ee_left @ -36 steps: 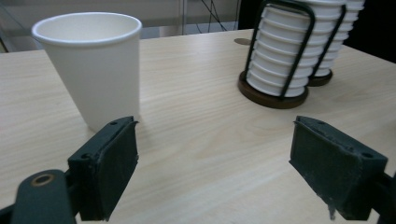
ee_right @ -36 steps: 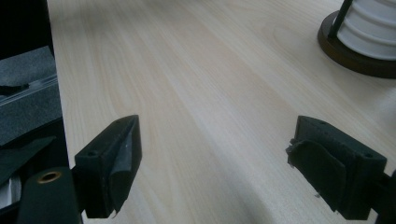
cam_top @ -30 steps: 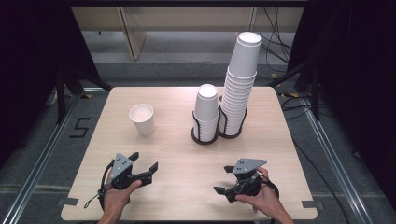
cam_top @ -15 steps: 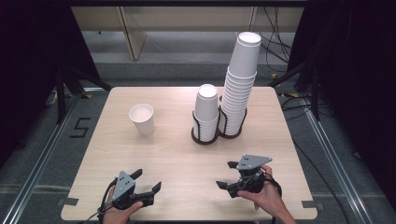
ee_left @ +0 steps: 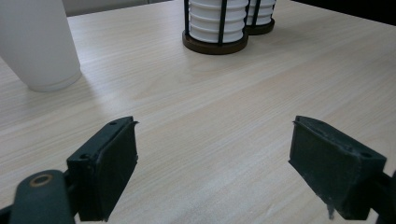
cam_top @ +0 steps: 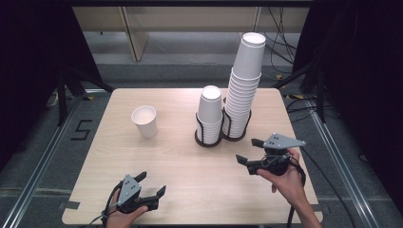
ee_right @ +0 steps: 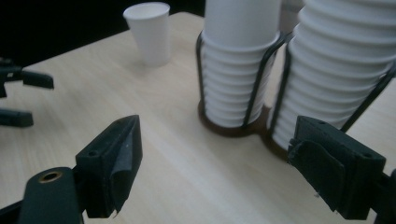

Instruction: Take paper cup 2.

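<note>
My right hand-held gripper (cam_top: pixel 249 153) hovered wide open and empty near the short stack of cups (cam_top: pixel 209 114) in its rack on the surface (cam_top: pixel 190 166); I judged to approach level, gripping only the top cup gently. My left hand-held gripper (cam_top: pixel 151 184) waited open, empty.

Even overhead light brightening the desk (cam_top: pixel 190 161), surroundings falling into darkness, soft shadows lying short, near tongs blurring in both gripper views
</note>
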`<state>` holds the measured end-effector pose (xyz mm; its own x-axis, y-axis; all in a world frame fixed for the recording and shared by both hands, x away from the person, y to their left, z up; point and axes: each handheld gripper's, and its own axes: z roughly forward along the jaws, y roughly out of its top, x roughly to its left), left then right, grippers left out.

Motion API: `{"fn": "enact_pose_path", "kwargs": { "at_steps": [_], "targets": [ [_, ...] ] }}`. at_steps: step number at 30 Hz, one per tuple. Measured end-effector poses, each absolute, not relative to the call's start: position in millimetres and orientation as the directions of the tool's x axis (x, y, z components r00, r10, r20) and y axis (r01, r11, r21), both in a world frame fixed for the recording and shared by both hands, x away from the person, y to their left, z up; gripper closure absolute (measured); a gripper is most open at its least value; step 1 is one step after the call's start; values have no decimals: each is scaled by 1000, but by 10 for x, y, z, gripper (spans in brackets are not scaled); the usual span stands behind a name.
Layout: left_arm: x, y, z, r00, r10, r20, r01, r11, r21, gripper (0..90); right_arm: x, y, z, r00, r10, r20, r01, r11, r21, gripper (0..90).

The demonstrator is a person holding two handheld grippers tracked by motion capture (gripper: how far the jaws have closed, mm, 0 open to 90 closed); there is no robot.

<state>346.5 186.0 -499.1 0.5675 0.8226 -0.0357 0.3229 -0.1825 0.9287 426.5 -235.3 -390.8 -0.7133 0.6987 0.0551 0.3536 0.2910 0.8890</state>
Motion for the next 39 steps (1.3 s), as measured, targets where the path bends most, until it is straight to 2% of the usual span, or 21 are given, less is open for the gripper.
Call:
{"fn": "enact_pose_path", "kwargs": {
  "at_steps": [9, 15, 23, 24, 30, 39],
  "targets": [
    [3477, 1863, -4995, 571, 820, -34, 329, -191, 925, 146, 4531, -2496, -3480, -663, 748, 46, 304, 212, 929, 162],
    [3478, 1840, -5003, 573, 819, -39, 333, -188, 924, 146, 4708, -2546, -3230, -621, 781, 67, 309, 165, 937, 158],
    [3473, 1862, -4988, 572, 819, -39, 335, -190, 923, 146, 4892, -2558, -2901, -616, 788, 23, 256, 172, 951, 158],
    [3477, 1859, -4992, 575, 817, -43, 332, -185, 925, 146, 4899, -2544, -2854, -617, 785, 53, 278, 155, 948, 159],
    [3468, 1847, -4984, 577, 816, -38, 335, -194, 922, 146, 5036, -2495, -2588, -597, 802, 2, 249, 183, 951, 157],
    [3463, 1835, -4987, 584, 811, -45, 336, -191, 922, 146, 5335, -2400, -2320, -573, 819, 28, 274, 160, 948, 155]
  ]
}}
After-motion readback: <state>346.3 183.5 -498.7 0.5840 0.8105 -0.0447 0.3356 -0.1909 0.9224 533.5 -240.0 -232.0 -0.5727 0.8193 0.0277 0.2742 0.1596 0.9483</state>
